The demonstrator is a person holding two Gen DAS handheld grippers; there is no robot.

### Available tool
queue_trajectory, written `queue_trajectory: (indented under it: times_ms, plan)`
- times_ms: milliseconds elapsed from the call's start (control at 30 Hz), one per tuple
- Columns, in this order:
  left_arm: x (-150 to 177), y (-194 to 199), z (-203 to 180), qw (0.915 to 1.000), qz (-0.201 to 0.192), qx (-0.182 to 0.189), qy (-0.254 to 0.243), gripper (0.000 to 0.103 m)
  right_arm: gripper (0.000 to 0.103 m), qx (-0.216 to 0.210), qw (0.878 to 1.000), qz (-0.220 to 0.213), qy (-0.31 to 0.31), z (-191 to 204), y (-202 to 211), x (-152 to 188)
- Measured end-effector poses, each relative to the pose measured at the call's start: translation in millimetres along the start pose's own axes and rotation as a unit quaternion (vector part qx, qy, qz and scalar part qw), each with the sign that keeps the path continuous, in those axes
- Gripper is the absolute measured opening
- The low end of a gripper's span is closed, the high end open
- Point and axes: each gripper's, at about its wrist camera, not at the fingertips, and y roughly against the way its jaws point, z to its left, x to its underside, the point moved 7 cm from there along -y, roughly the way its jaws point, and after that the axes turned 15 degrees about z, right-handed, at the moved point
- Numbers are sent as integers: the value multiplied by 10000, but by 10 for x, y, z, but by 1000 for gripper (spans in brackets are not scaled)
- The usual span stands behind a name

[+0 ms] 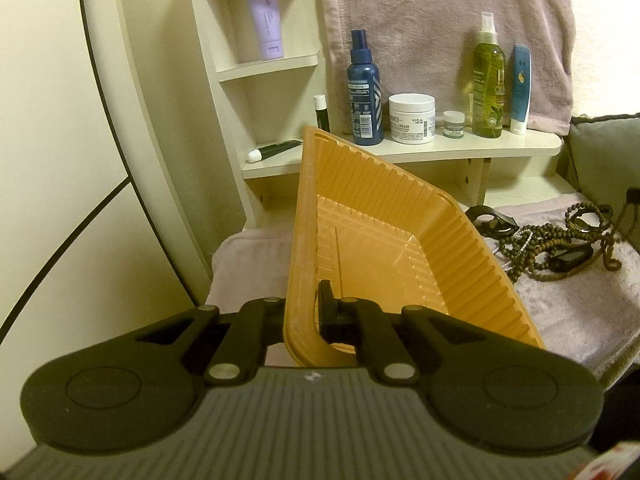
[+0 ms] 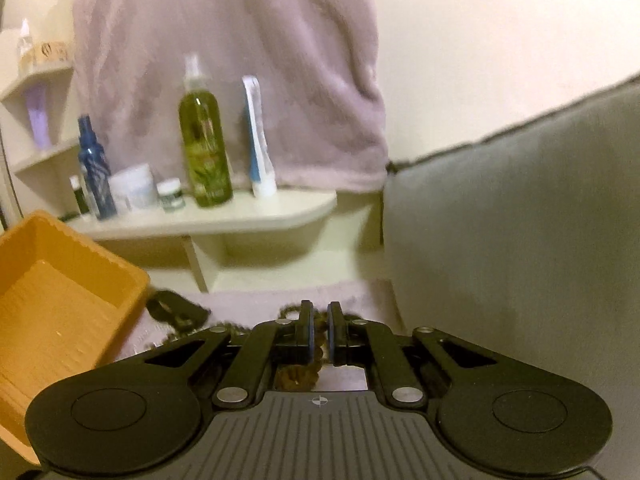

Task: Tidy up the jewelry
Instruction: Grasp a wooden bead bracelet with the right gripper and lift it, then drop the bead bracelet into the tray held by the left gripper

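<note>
My left gripper [image 1: 308,304] is shut on the near wall of an orange ribbed plastic tray [image 1: 384,216], held tilted above a pale towel. The tray is empty. A tangle of brown bead necklaces [image 1: 560,248] and black bracelets [image 1: 492,222] lies on the towel right of the tray. In the right wrist view my right gripper [image 2: 319,332] is closed on a strand of brown beads [image 2: 316,350], which hangs between the fingers. The tray [image 2: 60,300] is at its left, a black bracelet [image 2: 176,308] beside it.
A cream shelf unit [image 1: 420,152] behind holds a blue spray bottle [image 1: 364,92], a white cream jar [image 1: 412,118], a green bottle [image 1: 488,76] and tubes. A pinkish towel [image 1: 440,20] hangs behind. A grey cushion [image 2: 520,220] stands at the right. A mirror frame [image 1: 120,120] is at the left.
</note>
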Motion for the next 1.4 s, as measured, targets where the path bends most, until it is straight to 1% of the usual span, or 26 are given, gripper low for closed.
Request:
queue_trajectory:
  times_ms: [367, 767, 900, 1100, 1267, 1400]
  plan:
    - [-5, 0, 3, 10000, -15, 13, 16, 6, 6, -125, 9985, -442, 288, 123, 257, -297]
    - [3, 0, 11, 10000, -16, 35, 55, 6, 6, -371, 9915, -968, 786, 471, 652, -709]
    - [-5, 5, 11, 10000, -21, 39, 62, 6, 6, -597, 9873, -1108, 968, 671, 783, -823]
    - [-14, 16, 13, 10000, -19, 47, 69, 6, 6, -960, 9784, -1271, 1318, 1071, 918, -963]
    - [-25, 25, 18, 9999, -26, 67, 89, 6, 6, -1434, 9698, -1324, 1461, 1447, 985, -1045]
    - [-25, 30, 24, 9999, -35, 80, 96, 6, 6, -1832, 9630, -1238, 1544, 1749, 956, -1050]
